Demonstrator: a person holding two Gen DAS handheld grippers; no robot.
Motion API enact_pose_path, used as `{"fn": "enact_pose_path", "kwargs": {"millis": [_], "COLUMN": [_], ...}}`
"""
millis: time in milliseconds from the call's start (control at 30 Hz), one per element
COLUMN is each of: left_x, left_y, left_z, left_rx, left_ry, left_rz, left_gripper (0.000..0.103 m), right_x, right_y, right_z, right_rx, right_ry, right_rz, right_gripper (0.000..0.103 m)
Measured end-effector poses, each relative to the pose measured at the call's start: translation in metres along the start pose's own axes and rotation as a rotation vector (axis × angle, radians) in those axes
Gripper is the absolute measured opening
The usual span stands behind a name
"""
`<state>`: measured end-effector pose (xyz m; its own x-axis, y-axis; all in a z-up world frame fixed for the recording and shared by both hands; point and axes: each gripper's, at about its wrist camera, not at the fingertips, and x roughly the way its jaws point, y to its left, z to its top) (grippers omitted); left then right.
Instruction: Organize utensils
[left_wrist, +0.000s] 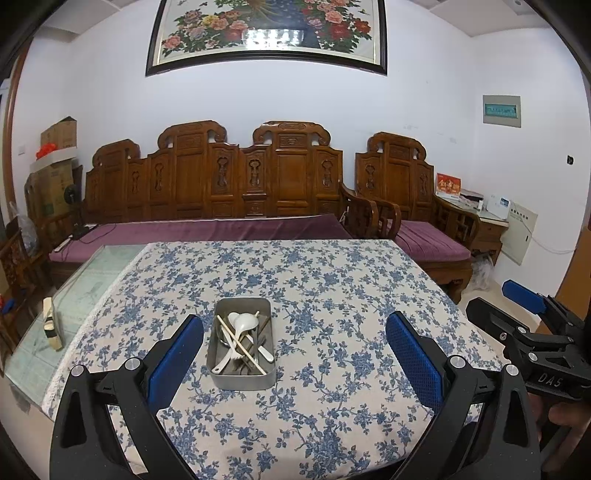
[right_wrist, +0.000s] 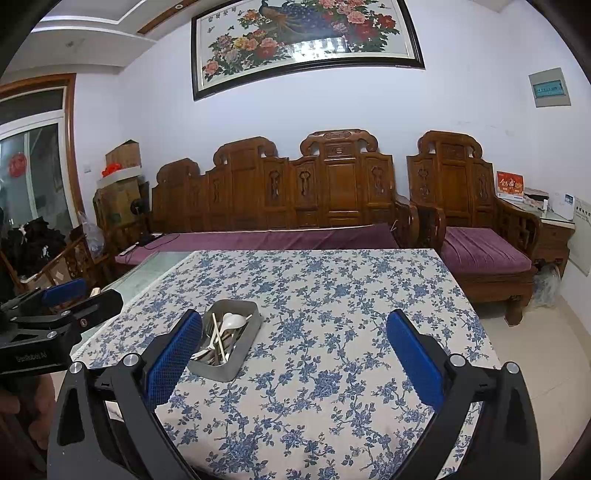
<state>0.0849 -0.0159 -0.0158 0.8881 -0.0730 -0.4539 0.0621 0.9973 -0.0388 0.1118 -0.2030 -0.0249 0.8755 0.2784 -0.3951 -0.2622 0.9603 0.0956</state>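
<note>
A rectangular metal tray (left_wrist: 226, 376) sits on the blue-flowered tablecloth (left_wrist: 332, 288). It holds a white spoon (left_wrist: 242, 324), wooden chopsticks (left_wrist: 240, 341) and several metal utensils in a jumble. My left gripper (left_wrist: 294, 354) is open and empty, above the table, with the tray just left of centre between its fingers. My right gripper (right_wrist: 295, 354) is open and empty; the tray (right_wrist: 236, 363) lies beside its left finger (right_wrist: 175, 354), with the spoon (right_wrist: 232, 320) showing. The right gripper also shows at the right edge of the left wrist view (left_wrist: 532, 325).
A glass tabletop (left_wrist: 74, 306) is bare left of the cloth, with a small wooden object (left_wrist: 51, 328) standing on it. A carved wooden sofa (left_wrist: 221, 184) with purple cushions stands behind the table, and an armchair (left_wrist: 413, 206) to the right.
</note>
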Motion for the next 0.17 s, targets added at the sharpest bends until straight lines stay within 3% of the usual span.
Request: {"fn": "enact_pose_path", "kwargs": {"millis": [167], "left_x": [-0.0009], "left_y": [-0.0010], "left_z": [0.0005], "left_rx": [0.000], "left_ry": [-0.005], "left_rz": [0.000], "left_gripper": [0.096], "right_x": [-0.0006], "right_y": [0.0008], "right_z": [0.0001], "right_rx": [0.001], "right_ry": [-0.001], "right_rz": [0.001], "right_gripper": [0.100]}}
